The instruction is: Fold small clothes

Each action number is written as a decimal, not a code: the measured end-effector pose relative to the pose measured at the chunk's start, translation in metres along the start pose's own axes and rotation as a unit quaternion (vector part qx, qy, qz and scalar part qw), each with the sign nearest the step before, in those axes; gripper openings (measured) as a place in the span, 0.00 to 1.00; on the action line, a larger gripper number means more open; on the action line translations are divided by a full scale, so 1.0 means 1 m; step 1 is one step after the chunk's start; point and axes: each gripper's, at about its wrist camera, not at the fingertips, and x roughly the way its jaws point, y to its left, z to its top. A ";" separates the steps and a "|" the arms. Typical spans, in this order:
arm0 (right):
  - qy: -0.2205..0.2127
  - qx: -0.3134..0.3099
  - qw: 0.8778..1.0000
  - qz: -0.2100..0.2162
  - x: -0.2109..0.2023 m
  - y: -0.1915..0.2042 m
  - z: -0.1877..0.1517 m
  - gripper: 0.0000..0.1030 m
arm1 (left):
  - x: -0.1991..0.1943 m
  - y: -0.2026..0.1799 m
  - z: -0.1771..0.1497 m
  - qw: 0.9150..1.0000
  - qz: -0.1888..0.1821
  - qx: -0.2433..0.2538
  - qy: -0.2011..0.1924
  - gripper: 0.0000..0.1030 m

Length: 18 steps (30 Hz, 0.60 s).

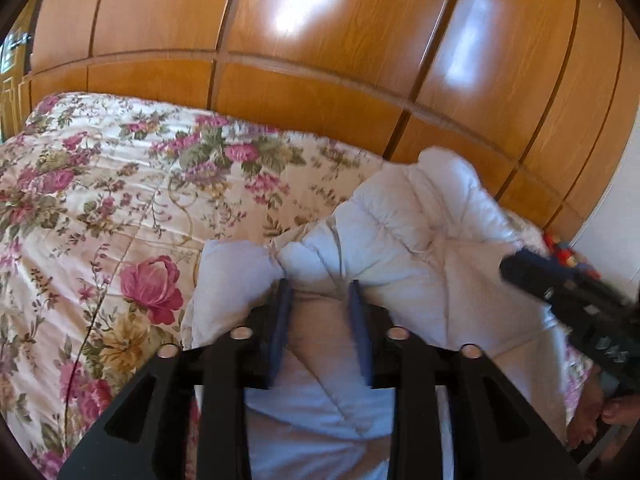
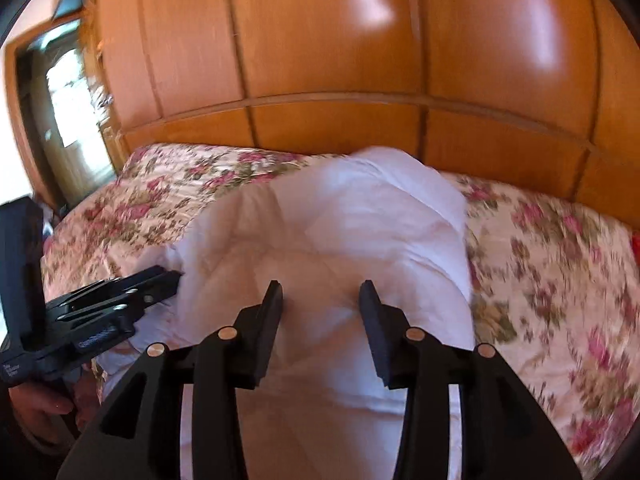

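Observation:
A white quilted small garment (image 1: 420,240) lies crumpled on a floral bedspread (image 1: 100,200). My left gripper (image 1: 320,286) hovers low over its near part, jaws apart, with white cloth lying between and under the blue pads but not pinched. The right gripper's black body (image 1: 560,288) shows at the right edge of the left wrist view. In the right wrist view the same garment (image 2: 340,220) spreads ahead, and my right gripper (image 2: 322,288) stands open above it with nothing pinched. The left gripper (image 2: 170,280) reaches in from the left, its tips at the garment's edge.
A glossy wooden wardrobe (image 1: 320,40) rises right behind the bed. The bedspread (image 2: 560,260) extends on both sides of the garment. A small colourful object (image 1: 560,246) sits at the bed's far right. A person's hand (image 2: 36,404) holds the left gripper's handle.

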 end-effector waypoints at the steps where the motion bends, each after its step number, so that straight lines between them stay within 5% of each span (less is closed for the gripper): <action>1: -0.001 0.012 1.000 0.005 0.000 -0.006 -0.001 0.38 | -0.003 -0.002 0.000 1.000 0.000 0.004 -0.002 0.35; 9: 0.056 0.064 0.996 0.026 0.046 -0.042 0.011 0.38 | 0.028 -0.023 0.008 0.990 0.088 0.113 0.016 0.36; 18: 0.050 0.094 0.994 0.025 0.075 -0.059 0.011 0.38 | 0.073 -0.004 0.013 0.995 0.059 0.076 0.041 0.35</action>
